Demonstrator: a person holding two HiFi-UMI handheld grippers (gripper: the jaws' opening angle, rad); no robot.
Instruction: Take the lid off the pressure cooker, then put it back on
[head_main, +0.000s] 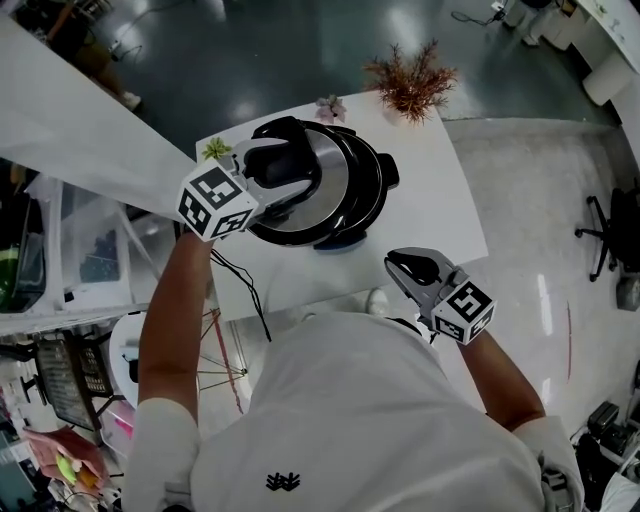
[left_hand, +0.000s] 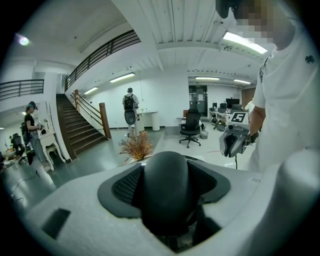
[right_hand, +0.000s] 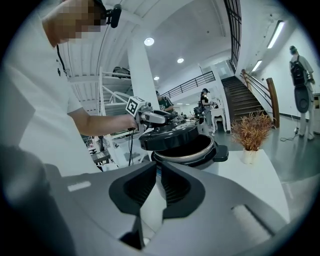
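Observation:
The black pressure cooker stands on a white table. Its lid, steel-faced with a black rim, hangs tilted just above the pot's open mouth and towards its left. My left gripper is shut on the lid's black knob, which fills the gap between the pads in the left gripper view. In the right gripper view the raised lid sits over the open pot. My right gripper hovers near the table's front right edge, shut, with nothing in it.
A dried reddish plant stands at the table's far edge, with two small potted plants at the far left. A black cable runs off the table's front left. People stand in the hall beyond.

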